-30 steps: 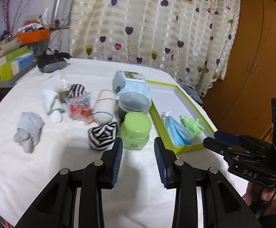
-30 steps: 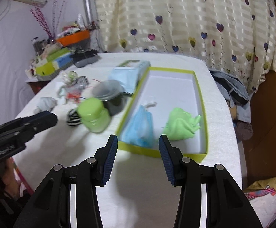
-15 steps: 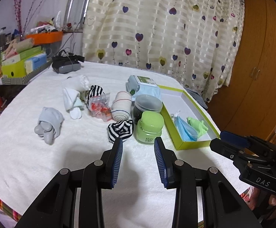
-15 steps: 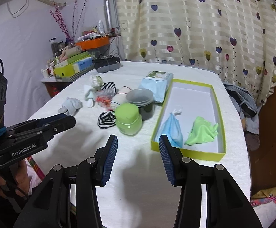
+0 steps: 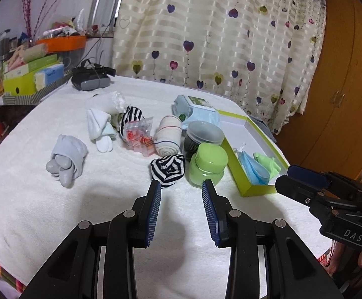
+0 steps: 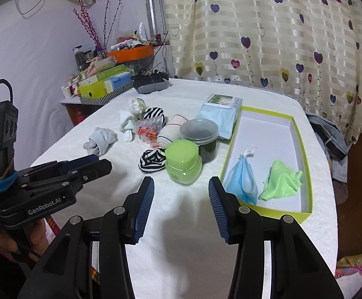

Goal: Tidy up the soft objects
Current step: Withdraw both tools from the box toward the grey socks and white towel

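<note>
A yellow-green box (image 6: 305,149) holds a blue mask (image 6: 242,183) and a green cloth (image 6: 280,184); it also shows in the left wrist view (image 5: 255,190). Soft things lie on the white table: a striped sock ball (image 5: 168,169), a grey sock (image 5: 67,155), a white sock (image 5: 100,129), a beige roll (image 5: 168,135), a second striped sock (image 5: 131,117). My left gripper (image 5: 181,186) is open and empty, just short of the striped ball. My right gripper (image 6: 181,183) is open and empty, in front of the green jar (image 6: 183,162).
A dark jar (image 6: 200,139), a wipes pack (image 6: 220,114) and a bag of orange bits (image 5: 141,137) stand among the socks. A headset (image 5: 91,79) sits at the far edge. A cluttered shelf (image 5: 29,74) is left. A curtain and wooden wardrobe stand behind.
Both grippers have pulled back and risen, so the table looks farther away. Both stay open and empty. Nothing on the table has moved.
</note>
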{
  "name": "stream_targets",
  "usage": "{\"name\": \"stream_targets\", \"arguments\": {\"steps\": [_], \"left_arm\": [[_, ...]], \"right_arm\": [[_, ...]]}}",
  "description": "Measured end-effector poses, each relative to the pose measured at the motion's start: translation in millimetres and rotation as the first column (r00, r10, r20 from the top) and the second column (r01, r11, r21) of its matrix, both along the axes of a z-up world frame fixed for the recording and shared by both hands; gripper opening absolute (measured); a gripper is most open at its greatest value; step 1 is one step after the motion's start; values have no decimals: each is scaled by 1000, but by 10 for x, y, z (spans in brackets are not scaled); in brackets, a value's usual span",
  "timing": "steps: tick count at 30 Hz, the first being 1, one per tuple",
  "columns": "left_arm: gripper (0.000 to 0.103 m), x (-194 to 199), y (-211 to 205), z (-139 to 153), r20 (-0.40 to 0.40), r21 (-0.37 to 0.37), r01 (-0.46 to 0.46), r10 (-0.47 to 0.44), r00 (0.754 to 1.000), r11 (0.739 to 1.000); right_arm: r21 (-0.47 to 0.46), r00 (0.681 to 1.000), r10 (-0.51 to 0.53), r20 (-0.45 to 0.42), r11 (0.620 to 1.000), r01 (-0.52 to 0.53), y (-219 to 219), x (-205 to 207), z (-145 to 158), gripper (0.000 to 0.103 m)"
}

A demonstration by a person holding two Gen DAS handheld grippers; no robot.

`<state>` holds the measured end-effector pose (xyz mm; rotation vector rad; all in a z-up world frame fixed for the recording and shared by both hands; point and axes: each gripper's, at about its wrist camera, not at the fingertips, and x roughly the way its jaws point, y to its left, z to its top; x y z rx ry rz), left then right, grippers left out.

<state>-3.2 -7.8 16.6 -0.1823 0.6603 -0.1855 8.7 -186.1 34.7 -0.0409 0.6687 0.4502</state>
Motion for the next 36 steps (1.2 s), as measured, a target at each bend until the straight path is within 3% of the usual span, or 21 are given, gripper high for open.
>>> {"name": "stream_targets", "arguments": {"steps": [11,17,36], "left_arm": [[33,48,131,-44,-15,-15,-30,30,999,999],[40,76,273,-68,-15,-33,-56,55,998,998],[42,227,801,-145,-40,-40,-193,191,981,980]], "right_arm": [[-16,999,41,4,999,-41,170,66,16,47],[-27,998,66,0,997,-66,274,114,18,47],[-39,992,121,-21,992,-122,563,328,-20,47]]}}
